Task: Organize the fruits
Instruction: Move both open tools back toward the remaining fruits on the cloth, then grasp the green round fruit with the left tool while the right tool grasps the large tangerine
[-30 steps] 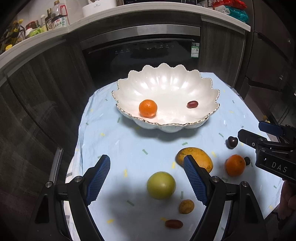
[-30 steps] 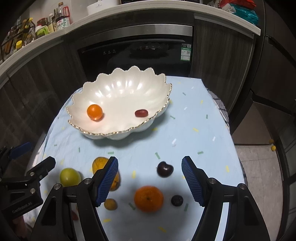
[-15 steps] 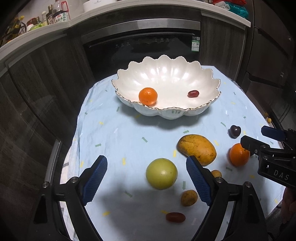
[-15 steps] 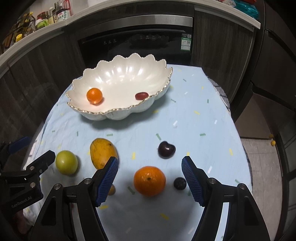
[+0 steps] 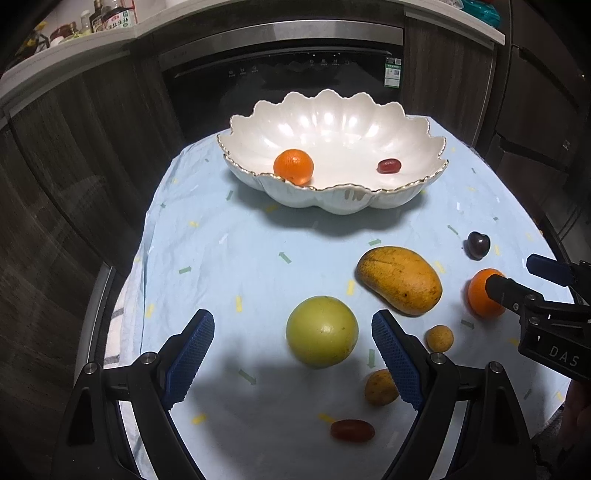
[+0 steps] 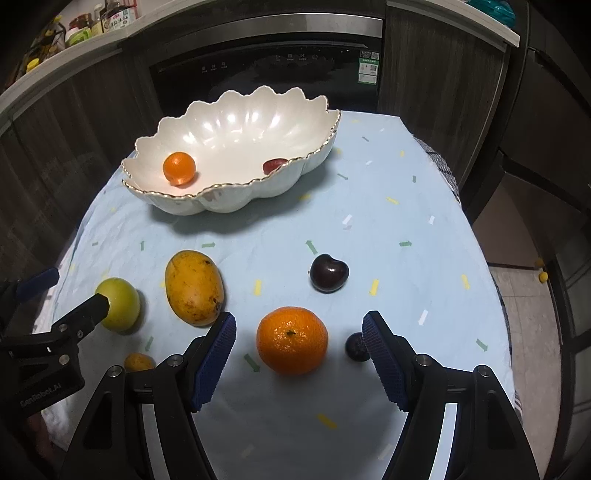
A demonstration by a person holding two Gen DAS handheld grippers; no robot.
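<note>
So far only two pieces sit in the scalloped white bowl point(image 5: 332, 122) at the upper middle of the left wrist view — a small orange point(image 5: 293, 167) on its left and a red grape-like fruit point(image 5: 389, 165) on its right. Everything else is still out on the cloth, so most of the job looks undone.

Working left to right across the lower half of that view: the left gripper point(image 5: 291, 352) has its jaws wide, having just been opening, with nothing pressed between the pads. The green round fruit point(image 5: 322, 331) lies ahead of them on the cloth, closer to the right finger. Next come the mango point(image 5: 399, 279), two small brownish fruits point(image 5: 439, 338) at lower right, a red one point(image 5: 352, 430) at the bottom, and a dark cherry point(image 5: 478, 244) at the right edge.

In the right wrist view the right gripper point(image 6: 299, 354) stands partly open and empty, the large orange point(image 6: 292, 340) lying free between its fingers — a likely next pick. A small dark fruit point(image 6: 355, 346) is half hidden beside the right finger.

The surface is a pale blue cloth point(image 5: 229, 236) with small coloured flecks, over a rounded table. Behind it are dark cabinets, a built-in appliance point(image 5: 280, 70), and bottles point(image 5: 114, 18) at the upper left.
</note>
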